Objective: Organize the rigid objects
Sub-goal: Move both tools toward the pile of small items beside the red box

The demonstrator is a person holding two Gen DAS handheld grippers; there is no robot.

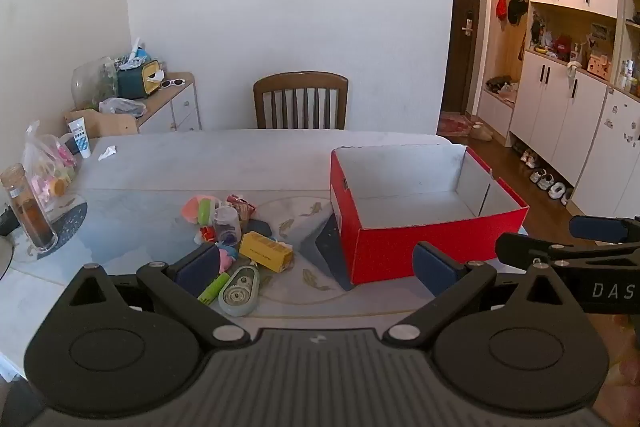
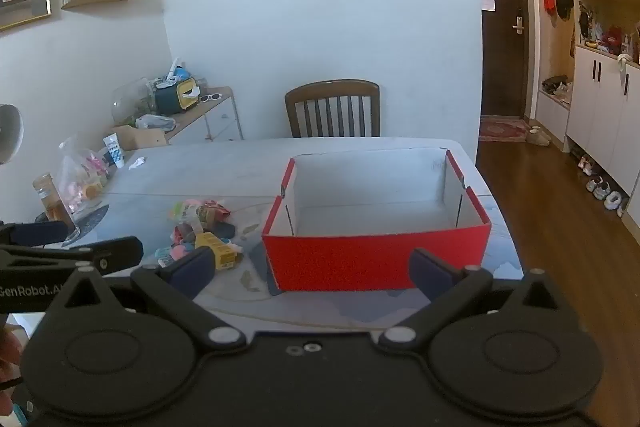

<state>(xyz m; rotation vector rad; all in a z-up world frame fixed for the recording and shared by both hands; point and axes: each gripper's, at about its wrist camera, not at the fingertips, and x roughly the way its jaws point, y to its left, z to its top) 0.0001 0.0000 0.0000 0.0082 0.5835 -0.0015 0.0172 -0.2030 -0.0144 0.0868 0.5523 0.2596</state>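
Left gripper [image 1: 316, 265] spread wide, empty; right gripper [image 2: 310, 267] likewise. Left view alone showed correction tape [image 1: 239, 290]; right view hid it. Red box [image 2: 376, 259] interior bare. Pile items [image 2: 200, 227] hard to identify.

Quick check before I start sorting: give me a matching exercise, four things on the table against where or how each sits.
Things:
1. red box
2. yellow carton
3. correction tape
4. glass jar

Places or states:
A. nearest item of the pile, by the left gripper
B. upright at the table's far left
C. open-topped, nothing inside
D. lying in the pile, just behind the tape

Pairs: 1-C, 2-D, 3-A, 4-B
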